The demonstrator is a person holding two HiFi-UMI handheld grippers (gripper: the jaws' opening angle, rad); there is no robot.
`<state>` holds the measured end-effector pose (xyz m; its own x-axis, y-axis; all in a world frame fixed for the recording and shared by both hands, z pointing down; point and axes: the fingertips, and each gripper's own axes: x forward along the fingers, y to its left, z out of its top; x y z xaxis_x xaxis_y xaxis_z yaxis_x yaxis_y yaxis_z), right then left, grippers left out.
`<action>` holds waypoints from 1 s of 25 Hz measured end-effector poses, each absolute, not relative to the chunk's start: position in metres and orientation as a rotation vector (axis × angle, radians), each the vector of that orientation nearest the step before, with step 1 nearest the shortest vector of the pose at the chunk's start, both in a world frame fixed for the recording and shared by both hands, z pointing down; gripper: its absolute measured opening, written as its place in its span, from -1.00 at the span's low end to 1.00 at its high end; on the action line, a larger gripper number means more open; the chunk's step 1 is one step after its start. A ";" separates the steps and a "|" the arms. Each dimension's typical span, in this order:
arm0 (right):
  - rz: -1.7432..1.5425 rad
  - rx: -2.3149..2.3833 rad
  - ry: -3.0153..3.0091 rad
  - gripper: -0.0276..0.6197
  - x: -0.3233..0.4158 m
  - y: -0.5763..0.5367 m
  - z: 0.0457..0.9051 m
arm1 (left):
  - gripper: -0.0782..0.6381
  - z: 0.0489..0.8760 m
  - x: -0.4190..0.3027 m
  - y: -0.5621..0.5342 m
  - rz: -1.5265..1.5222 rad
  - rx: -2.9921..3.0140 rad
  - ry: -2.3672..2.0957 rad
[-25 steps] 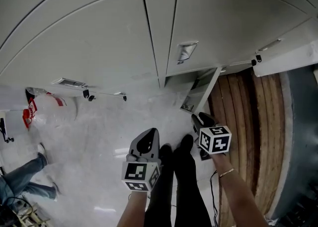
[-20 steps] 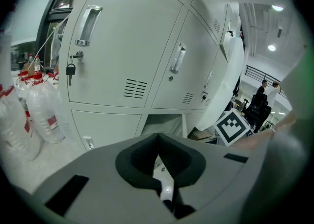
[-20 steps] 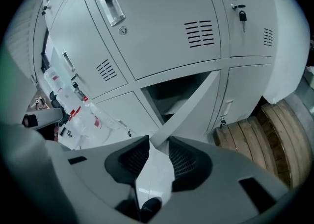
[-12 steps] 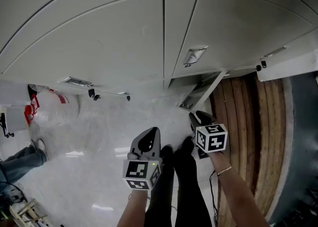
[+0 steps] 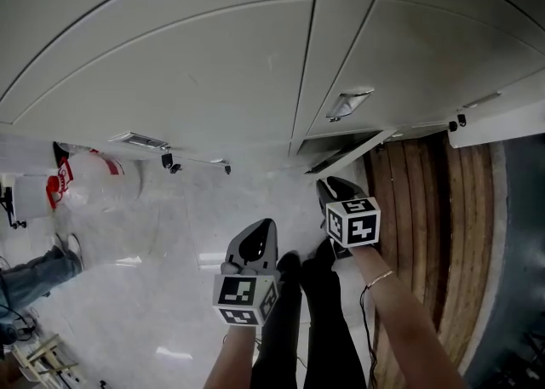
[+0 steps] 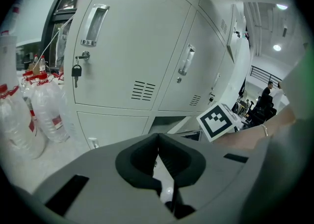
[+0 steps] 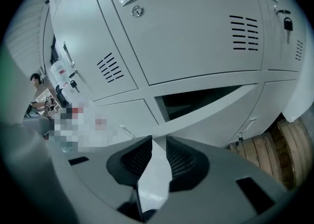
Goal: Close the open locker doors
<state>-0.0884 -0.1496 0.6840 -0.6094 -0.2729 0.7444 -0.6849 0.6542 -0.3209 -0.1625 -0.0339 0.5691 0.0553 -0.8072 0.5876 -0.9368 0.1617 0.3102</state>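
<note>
Grey lockers [image 5: 213,64] above a pale floor [image 5: 170,234], with one low door left to shut.

From my seat, every tall door across the upper part of the head view looks closed. The only one I can find hanging out is the bottom door [image 5: 351,149], right of centre in the head view, with its dark compartment [image 7: 196,99] showing behind it in the right gripper view. My right gripper [image 5: 334,187] sits just below that door's edge. Its fingers are a narrow gap apart and closing, pinching nothing, and only pale panel shows through the gap. My left gripper [image 5: 253,241] hangs lower, at the middle of the frame. Its fingers are pressed together at the tips and empty. I judge the job nearly done, with this last door needing a push home.
</note>
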 end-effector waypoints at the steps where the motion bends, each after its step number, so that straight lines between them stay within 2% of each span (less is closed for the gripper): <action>1: 0.786 0.735 -2.201 -0.62 -0.093 -0.152 0.684 | -0.73 0.569 -0.164 -0.033 0.245 1.660 -1.773; 13: 0.667 0.735 -2.197 -0.81 -0.135 -0.183 0.691 | -0.72 0.572 -0.189 -0.033 0.233 1.614 -1.808; 25: 0.646 0.773 -2.205 -0.81 -0.158 -0.211 0.691 | -0.73 0.573 -0.205 -0.040 0.227 1.597 -1.824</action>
<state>-0.1576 -0.2107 0.6914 -0.5755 -0.3333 0.7468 -0.6837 0.6971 -0.2158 -0.2047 -0.0405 0.5730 -0.0032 -0.8044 0.5941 -0.9255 0.2274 0.3028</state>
